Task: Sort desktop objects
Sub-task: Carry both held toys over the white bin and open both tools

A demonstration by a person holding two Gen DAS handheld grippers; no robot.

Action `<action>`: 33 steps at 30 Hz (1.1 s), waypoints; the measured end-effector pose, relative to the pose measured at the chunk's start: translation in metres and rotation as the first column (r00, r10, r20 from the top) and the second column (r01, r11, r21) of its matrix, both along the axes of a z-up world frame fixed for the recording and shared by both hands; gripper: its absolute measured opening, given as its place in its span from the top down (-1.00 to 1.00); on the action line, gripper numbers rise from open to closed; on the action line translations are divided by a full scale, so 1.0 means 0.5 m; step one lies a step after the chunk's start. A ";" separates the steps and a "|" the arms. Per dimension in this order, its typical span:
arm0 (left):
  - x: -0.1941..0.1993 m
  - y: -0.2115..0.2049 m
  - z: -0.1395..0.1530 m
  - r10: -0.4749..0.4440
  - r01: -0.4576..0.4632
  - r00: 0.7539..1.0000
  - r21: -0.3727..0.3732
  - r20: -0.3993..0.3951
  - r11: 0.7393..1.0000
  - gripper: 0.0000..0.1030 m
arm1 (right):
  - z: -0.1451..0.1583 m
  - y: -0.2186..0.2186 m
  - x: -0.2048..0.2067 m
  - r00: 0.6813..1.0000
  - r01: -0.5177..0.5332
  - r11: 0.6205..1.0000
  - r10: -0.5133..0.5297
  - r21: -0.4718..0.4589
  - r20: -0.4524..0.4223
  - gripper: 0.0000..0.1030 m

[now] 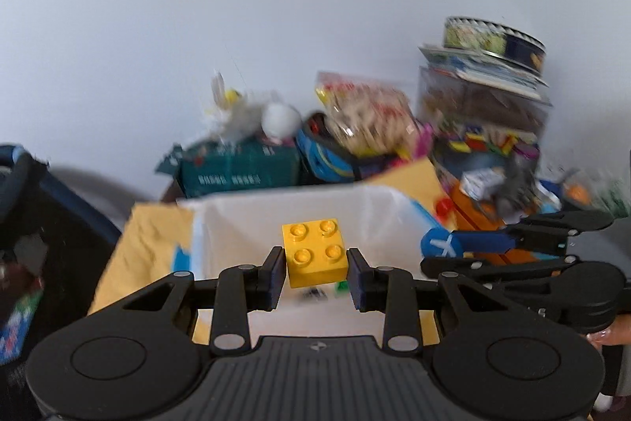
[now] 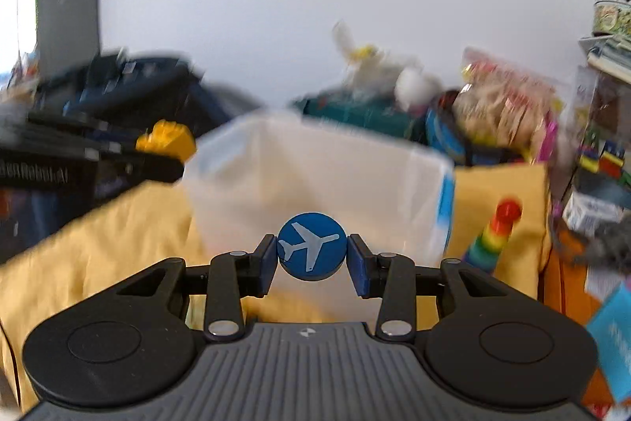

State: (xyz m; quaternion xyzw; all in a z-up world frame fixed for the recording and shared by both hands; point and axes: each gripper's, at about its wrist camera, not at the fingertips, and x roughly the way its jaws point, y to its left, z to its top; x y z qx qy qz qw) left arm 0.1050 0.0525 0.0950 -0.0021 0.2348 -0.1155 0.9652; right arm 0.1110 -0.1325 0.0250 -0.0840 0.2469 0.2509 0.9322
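Left gripper: both blue pads pressed against the sides of a yellow four-stud building brick, which is clamped between them, studs up and slightly tilted. The brick hangs above the open mouth of a white translucent bin. In the bin's bottom, just below the brick, small dark and green pieces show; they are too blurred to identify.

Right gripper: pads closed on the edge of a blue round disc bearing a pale airplane silhouette, its printed face turned toward the camera. The disc is held in front of the near wall of the same bin, at about rim height in the left wrist view, where this gripper sits beside the bin's right rim.

The bin stands on a yellow cloth. A rainbow-ringed stacking toy with a red top stands on the cloth to the bin's right. Behind the bin: a dark green box, a clear bag of pale contents, and a clear container of mixed coloured bricks with books and a round tin stacked above it. Background detail is motion-blurred.
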 end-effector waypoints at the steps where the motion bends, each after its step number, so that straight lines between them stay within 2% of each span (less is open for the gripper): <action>1: 0.018 0.000 0.004 0.005 -0.005 1.000 0.012 0.007 1.000 0.29 | 0.016 0.006 0.021 1.000 0.015 1.000 -0.015 0.013 0.013 0.19; 5: 0.098 0.000 -0.012 0.039 -0.038 0.999 0.044 -0.019 0.998 0.29 | 0.035 0.043 0.089 0.997 0.058 0.998 -0.058 -0.004 0.046 0.19; 7: 0.127 -0.002 -0.037 0.055 -0.052 0.998 0.056 -0.043 0.997 0.29 | 0.027 0.060 0.120 0.997 0.072 0.997 -0.071 -0.015 0.029 0.19; 11: 0.167 0.002 -0.088 0.062 -0.049 0.987 0.096 -0.145 0.994 0.28 | -0.018 0.085 0.157 0.995 0.093 0.994 -0.095 -0.056 -0.038 0.17; 13: 0.166 -0.001 -0.098 0.040 -0.021 0.987 0.123 -0.159 0.992 0.13 | -0.039 0.087 0.161 0.991 0.100 0.993 -0.105 -0.066 -0.081 0.15; 15: 0.157 -0.002 -0.097 0.044 -0.025 0.990 0.144 -0.134 0.989 -0.05 | -0.046 0.086 0.156 0.991 0.099 0.993 -0.104 -0.070 -0.079 0.09; 16: 0.152 -0.001 -0.092 0.048 -0.030 0.992 0.145 -0.121 0.989 -0.06 | -0.045 0.085 0.151 0.992 0.099 0.992 -0.105 -0.074 -0.074 0.01; 17: 0.144 0.002 -0.085 0.049 -0.035 0.993 0.132 -0.106 0.991 -0.06 | -0.044 0.084 0.149 0.992 0.101 0.992 -0.107 -0.077 -0.072 -0.05; 22: 0.080 0.016 -0.046 0.050 -0.047 0.998 0.068 -0.042 0.997 -0.12 | -0.017 0.073 0.117 0.994 0.097 0.995 -0.098 -0.032 -0.042 -0.05; 24: 0.035 0.016 -0.039 0.042 -0.041 0.999 0.036 -0.027 0.999 -0.22 | -0.008 0.064 0.091 0.996 0.085 0.996 -0.086 -0.016 -0.026 -0.05; 26: -0.019 0.017 -0.047 0.022 -0.022 0.999 0.005 -0.027 1.000 -0.24 | -0.004 0.054 0.066 0.998 0.066 0.998 -0.066 0.002 -0.018 -0.11; 30: -0.114 0.015 -0.100 -0.018 0.017 0.994 -0.012 -0.108 1.000 -0.24 | -0.027 0.022 -0.017 0.999 0.014 1.000 -0.013 0.009 -0.041 -0.23; 33: -0.177 0.010 -0.148 -0.063 0.055 0.979 -0.044 -0.195 0.997 -0.24 | -0.076 0.003 -0.075 0.991 -0.015 1.000 0.013 -0.013 -0.136 -0.24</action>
